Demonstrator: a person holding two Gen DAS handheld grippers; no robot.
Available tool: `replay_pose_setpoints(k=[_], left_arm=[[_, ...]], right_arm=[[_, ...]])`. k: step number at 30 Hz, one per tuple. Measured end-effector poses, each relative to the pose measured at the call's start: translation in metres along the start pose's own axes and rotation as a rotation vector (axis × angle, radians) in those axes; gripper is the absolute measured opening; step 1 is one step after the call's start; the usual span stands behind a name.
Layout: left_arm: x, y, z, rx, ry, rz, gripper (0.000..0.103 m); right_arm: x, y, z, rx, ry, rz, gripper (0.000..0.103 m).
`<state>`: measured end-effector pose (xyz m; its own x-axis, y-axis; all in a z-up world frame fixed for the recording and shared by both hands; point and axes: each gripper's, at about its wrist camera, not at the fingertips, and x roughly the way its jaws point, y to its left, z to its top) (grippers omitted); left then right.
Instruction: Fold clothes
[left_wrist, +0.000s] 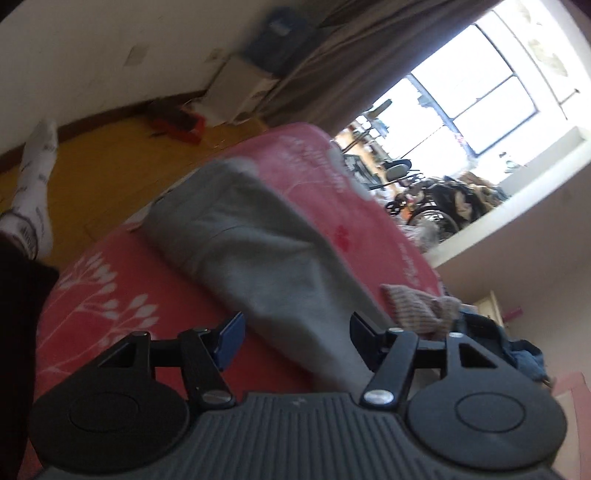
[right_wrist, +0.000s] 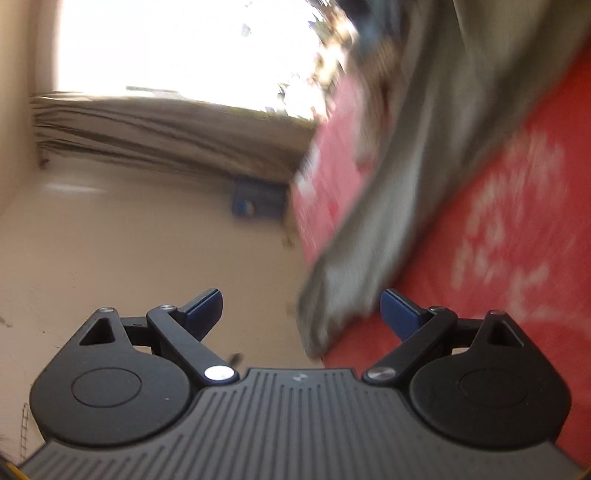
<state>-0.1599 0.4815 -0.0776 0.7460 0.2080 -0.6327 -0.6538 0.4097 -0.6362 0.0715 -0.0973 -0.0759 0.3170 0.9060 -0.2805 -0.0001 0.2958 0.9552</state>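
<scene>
A grey garment (left_wrist: 258, 251) lies folded lengthwise on a red bed cover with white tree prints (left_wrist: 110, 295). My left gripper (left_wrist: 295, 332) hovers over the garment's near end with its blue pads apart; the cloth lies between and below them, not pinched. In the blurred, tilted right wrist view the same grey garment (right_wrist: 388, 221) runs along the red cover (right_wrist: 517, 258). My right gripper (right_wrist: 301, 314) stands open at the garment's near corner, with nothing pressed between its pads.
A checked cloth (left_wrist: 417, 306) and a blue garment (left_wrist: 517, 354) lie on the bed to the right. A person's leg in a white sock (left_wrist: 37, 177) stands on the wooden floor at left. Boxes (left_wrist: 240, 85), a curtain (left_wrist: 351, 62), a window and clutter lie beyond the bed.
</scene>
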Motion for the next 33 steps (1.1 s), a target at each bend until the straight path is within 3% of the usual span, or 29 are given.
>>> replay_pose_setpoints(k=[5, 9, 13, 15, 18, 20, 22, 25, 27, 29, 33], left_arm=[[0.059, 0.059, 0.010, -0.228, 0.047, -0.074, 0.062], [0.096, 0.088, 0.016, -0.302, 0.044, -0.087, 0.066], [0.117, 0.113, 0.023, -0.431, -0.006, -0.175, 0.067], [0.124, 0.117, 0.032, -0.441, -0.030, -0.192, 0.067], [0.133, 0.120, 0.036, -0.462, -0.050, -0.205, 0.064], [0.134, 0.117, 0.034, -0.450, -0.072, -0.196, 0.058], [0.137, 0.114, 0.032, -0.429, -0.084, -0.174, 0.044], [0.140, 0.118, 0.030, -0.464, -0.101, -0.178, 0.026], [0.140, 0.117, 0.029, -0.470, -0.115, -0.168, 0.023], [0.132, 0.109, 0.028, -0.445, -0.133, -0.155, 0.020], [0.103, 0.092, 0.030, -0.401, -0.147, -0.161, 0.018]], right_arm=[[0.104, -0.030, -0.014, 0.036, 0.081, -0.057, 0.093], [0.152, -0.043, -0.012, 0.062, 0.088, -0.097, 0.093], [0.189, -0.058, -0.012, 0.084, 0.111, -0.135, 0.093], [0.203, -0.067, -0.012, 0.094, 0.109, -0.154, 0.093], [0.212, -0.069, -0.009, 0.092, 0.064, -0.110, 0.093], [0.214, -0.068, -0.007, 0.083, 0.025, -0.083, 0.093], [0.216, -0.069, -0.006, 0.091, -0.025, -0.054, 0.090], [0.221, -0.073, -0.003, 0.109, -0.073, -0.094, 0.070], [0.222, -0.077, -0.001, 0.118, -0.092, -0.129, 0.031], [0.222, -0.081, 0.000, 0.123, -0.102, -0.168, 0.013], [0.208, -0.070, -0.002, 0.073, -0.128, -0.177, 0.009]])
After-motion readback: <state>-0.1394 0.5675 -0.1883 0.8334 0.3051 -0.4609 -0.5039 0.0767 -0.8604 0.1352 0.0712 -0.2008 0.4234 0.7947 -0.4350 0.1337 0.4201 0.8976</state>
